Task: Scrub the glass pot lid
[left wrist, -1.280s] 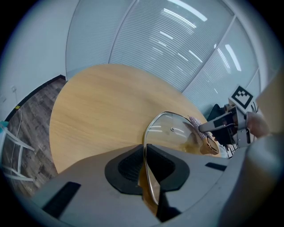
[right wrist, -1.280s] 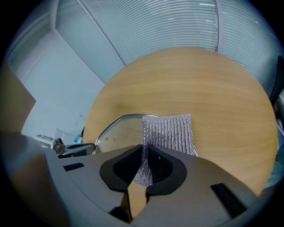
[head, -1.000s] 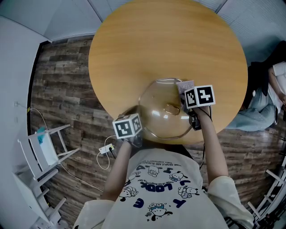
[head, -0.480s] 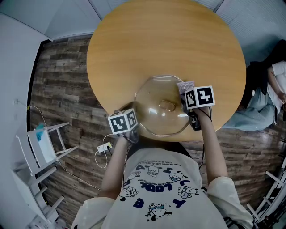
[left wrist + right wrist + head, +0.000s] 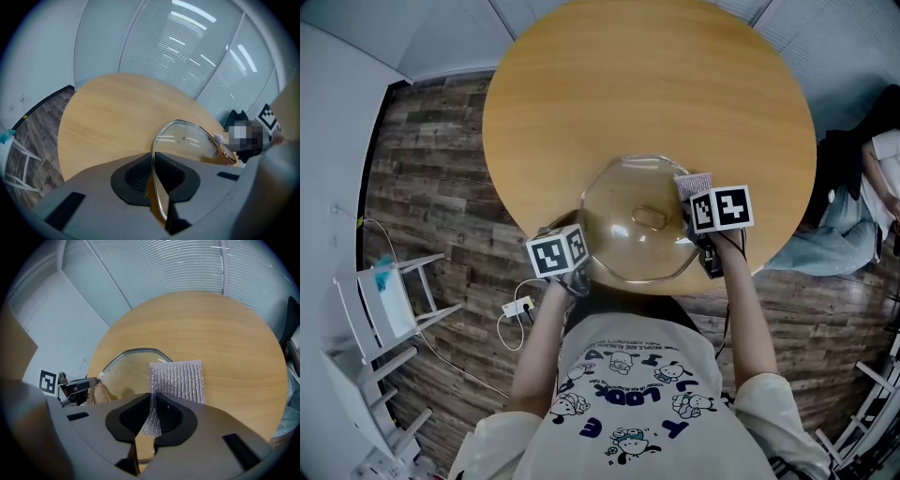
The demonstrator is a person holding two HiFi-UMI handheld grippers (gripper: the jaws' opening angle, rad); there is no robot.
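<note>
My left tongs (image 5: 157, 187) are clenched on the near rim of the glass lid (image 5: 642, 220). The lid reaches away from them, tilted, over the near edge of the round table (image 5: 647, 84), so it sits between my two tongs. My right tongs (image 5: 152, 420) pinch a silvery scrubbing pad (image 5: 177, 380), which sticks out ahead of them at the lid's right edge; I cannot tell whether it presses on the glass.

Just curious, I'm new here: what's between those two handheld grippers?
The glass pot lid, seen in the head view; left gripper clamps its rim, right gripper holds a silvery scrub pad.
</note>
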